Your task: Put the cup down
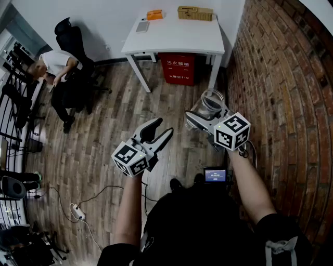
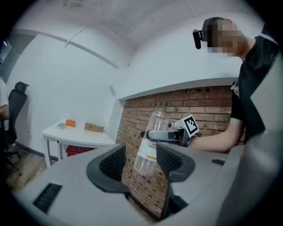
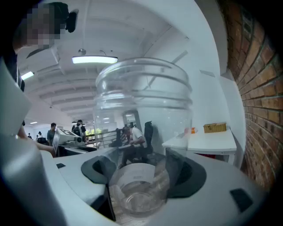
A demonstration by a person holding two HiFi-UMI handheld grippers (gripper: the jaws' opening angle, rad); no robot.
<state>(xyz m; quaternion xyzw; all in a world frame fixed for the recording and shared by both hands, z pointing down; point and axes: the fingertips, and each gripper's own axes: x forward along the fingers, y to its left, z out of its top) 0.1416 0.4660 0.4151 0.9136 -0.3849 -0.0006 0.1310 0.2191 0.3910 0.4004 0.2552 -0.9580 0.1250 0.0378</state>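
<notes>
Glossy clear plastic cup

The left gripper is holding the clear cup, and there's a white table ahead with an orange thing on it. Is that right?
Not quite. The right gripper holds the clear cup, as the right gripper view shows; the left gripper is open and empty. The white table with the orange thing is right.

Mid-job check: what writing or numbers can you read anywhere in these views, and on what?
"灭火器箱", with "119" under it: white print on the red box under the white table.
Label on the clear cup: print too small to read.
Small screen in front of the person: digits too blurred to read.
Marker cubes: black-and-white squares only, no words.
</notes>
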